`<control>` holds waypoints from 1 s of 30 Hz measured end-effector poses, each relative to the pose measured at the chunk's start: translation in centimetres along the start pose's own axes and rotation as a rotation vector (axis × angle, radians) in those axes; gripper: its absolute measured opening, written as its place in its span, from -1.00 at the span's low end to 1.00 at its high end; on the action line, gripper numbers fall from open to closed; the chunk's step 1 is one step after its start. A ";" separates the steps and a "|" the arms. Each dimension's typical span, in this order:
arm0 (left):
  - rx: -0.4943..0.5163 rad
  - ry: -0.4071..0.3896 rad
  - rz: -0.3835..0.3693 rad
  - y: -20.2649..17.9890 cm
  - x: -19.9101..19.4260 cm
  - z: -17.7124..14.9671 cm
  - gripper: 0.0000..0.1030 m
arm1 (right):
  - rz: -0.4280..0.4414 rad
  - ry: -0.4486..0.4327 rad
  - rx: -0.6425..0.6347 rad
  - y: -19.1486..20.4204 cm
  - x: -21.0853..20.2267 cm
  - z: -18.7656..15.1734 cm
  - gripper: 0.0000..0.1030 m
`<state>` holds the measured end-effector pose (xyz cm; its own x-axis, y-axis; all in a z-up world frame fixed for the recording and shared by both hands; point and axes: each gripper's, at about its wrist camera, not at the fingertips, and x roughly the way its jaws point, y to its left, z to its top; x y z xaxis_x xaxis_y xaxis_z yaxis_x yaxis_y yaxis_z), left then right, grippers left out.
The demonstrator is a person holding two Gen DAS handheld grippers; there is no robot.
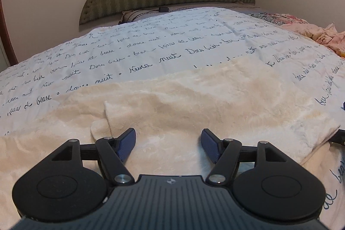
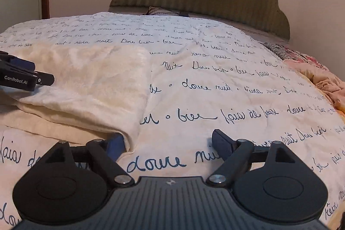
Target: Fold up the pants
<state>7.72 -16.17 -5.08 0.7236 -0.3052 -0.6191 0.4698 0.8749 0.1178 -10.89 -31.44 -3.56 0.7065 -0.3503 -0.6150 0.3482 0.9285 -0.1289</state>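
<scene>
The fluffy cream pants (image 1: 183, 105) lie folded on the quilt (image 1: 151, 40) across the middle of the left view, and both the left tongs (image 1: 168, 140) and the right tongs (image 2: 168, 143) are wide open, holding nothing, low in their frames

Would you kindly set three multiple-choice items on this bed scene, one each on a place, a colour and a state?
1. Where do the pants lie?
A. on the cover with handwriting
B. on the floor
C. on a chair

2. What colour are the pants?
A. black
B. cream
C. red

3. How do the right tongs stand?
A. shut on the pants
B. shut on nothing
C. open

Answers: 1 A, the fluffy cloth rests on the cover. 2 B, they are pale cream in both views. 3 C, the jaws stand wide apart, with the pants' corner lying over one finger but not pinched.
</scene>
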 end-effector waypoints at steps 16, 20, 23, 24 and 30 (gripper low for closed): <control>-0.067 0.028 0.047 1.9 2.9 3.9 0.61 | 0.311 -0.111 -0.100 4.2 0.7 6.2 -0.19; -0.086 0.028 0.066 2.6 2.6 2.8 0.63 | 0.211 0.015 -0.147 4.5 4.3 4.0 -0.21; -0.080 -0.012 0.065 2.3 0.5 2.1 0.66 | 0.230 0.003 -0.093 3.4 2.7 4.2 -0.20; -0.079 -0.019 0.046 2.2 -0.2 1.6 0.67 | 0.228 -0.018 -0.097 3.4 2.1 4.6 -0.20; -0.006 0.015 0.004 0.6 -1.9 -1.8 0.68 | 0.259 -0.019 -0.146 4.9 2.5 5.1 -0.18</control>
<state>5.70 -14.38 -5.23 0.7174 -0.2963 -0.6305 0.4644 0.8780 0.1157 -4.32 -28.42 -1.77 0.7718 -0.1001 -0.6279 0.0634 0.9947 -0.0806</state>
